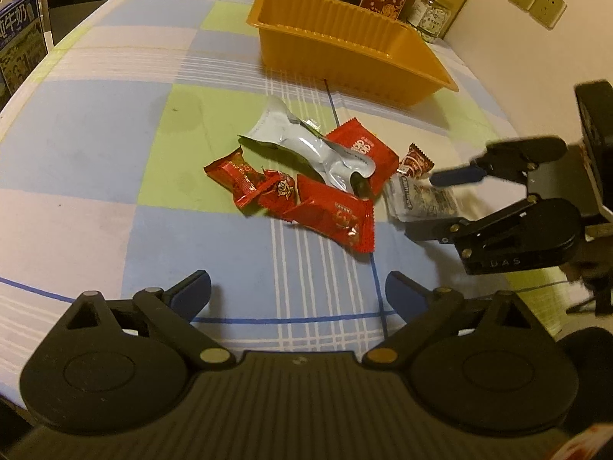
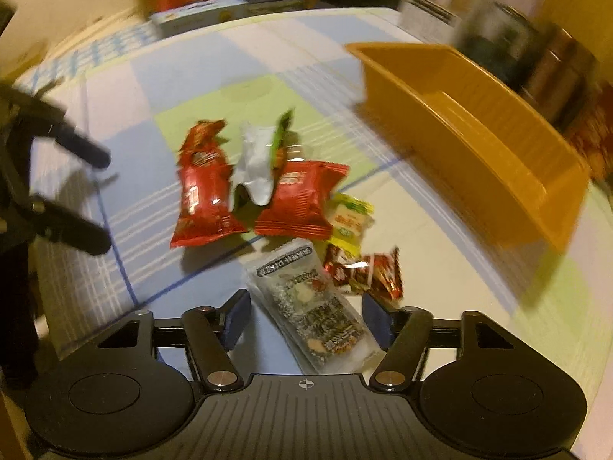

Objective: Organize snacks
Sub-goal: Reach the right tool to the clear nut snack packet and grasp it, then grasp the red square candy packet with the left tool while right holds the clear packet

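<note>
Centrally on the desk [image 1: 95, 145], a heap of snack packets is laid: red packets [image 1: 333, 218], a silver pouch [image 1: 306, 145], a small yellow packet [image 2: 350, 222]. An orange tray [image 1: 345, 46], seen empty, is set toward the far edge. The left gripper [image 1: 299, 291] is held wide apart over bare cloth. The right gripper [image 2: 306, 318] is half closed astride a clear packet [image 2: 318, 314], pads not seen pressing.

1. Showing dim, warm yellowish indoor light in both views.
2. Smearing heavily with motion blur in the right wrist view, worst around the orange tray [image 2: 479, 145].
3. Staying sharper in the left wrist view, glinting off the silver pouch [image 1: 306, 145].
4. Bending and darkening at fisheye edges.
</note>
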`<state>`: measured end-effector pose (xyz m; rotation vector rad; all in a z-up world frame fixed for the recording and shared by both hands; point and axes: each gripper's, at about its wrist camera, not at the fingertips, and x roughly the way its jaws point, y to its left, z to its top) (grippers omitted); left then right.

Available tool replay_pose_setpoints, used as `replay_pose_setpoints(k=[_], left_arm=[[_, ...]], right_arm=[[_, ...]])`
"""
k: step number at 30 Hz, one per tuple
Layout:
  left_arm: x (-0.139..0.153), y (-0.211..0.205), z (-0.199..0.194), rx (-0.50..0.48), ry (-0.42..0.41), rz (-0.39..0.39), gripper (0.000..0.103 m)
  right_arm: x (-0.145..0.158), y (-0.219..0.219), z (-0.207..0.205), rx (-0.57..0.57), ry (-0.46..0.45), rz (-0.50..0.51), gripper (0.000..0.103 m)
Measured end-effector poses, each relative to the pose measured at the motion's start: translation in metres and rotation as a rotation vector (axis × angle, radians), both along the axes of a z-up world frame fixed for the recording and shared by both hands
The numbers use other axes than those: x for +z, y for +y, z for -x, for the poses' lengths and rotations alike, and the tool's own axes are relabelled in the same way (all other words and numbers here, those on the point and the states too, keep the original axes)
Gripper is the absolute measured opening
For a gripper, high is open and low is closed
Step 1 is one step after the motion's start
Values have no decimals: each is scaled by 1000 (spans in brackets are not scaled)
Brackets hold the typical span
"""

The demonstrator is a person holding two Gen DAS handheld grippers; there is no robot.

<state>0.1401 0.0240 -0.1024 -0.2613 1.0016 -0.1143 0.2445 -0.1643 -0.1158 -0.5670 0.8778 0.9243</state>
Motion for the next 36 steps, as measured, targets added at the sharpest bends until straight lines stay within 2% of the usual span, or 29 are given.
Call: replay_pose_setpoints(k=[3,5,7,11,15,17,19,21,23,29,31,36], left_arm=[[0,2,-2,18,-4,5,95],[-1,3,-3,37,-6,8,94],[-1,3,-4,54,-11,15,92],[-3,4,-6,75,-26,47,89],[-3,-2,-10,84,-44,81,86],[-3,-6,-14,79,-49,86,82],[-2,-12,-19,72,-58,83,78],[-1,-20,-23,48,-80,46,75],[1,-30,-27,0,-112,-27,73],[-1,-61,-33,-190,-209,-221,64],[-5,-69,-35,-243,-205,-279,64],[-16,-77,-40,-309,-197,-354,64]], right_arm=[[2,-7,4,-136,57,-39,49],[5,-11,11,-179,97,-68,48],[5,-13,15,-199,113,-82,49],[1,-17,16,-226,68,-88,51],[-7,-18,20,-224,78,-111,50],[-6,-21,26,-243,62,-128,44],[-5,-26,24,-293,87,-154,42],[-4,-31,27,-345,89,-163,42],[-2,-37,32,-388,91,-176,39],[6,-50,42,-500,102,-233,38],[7,-51,44,-527,105,-237,38],[7,-46,49,-553,81,-230,39]])
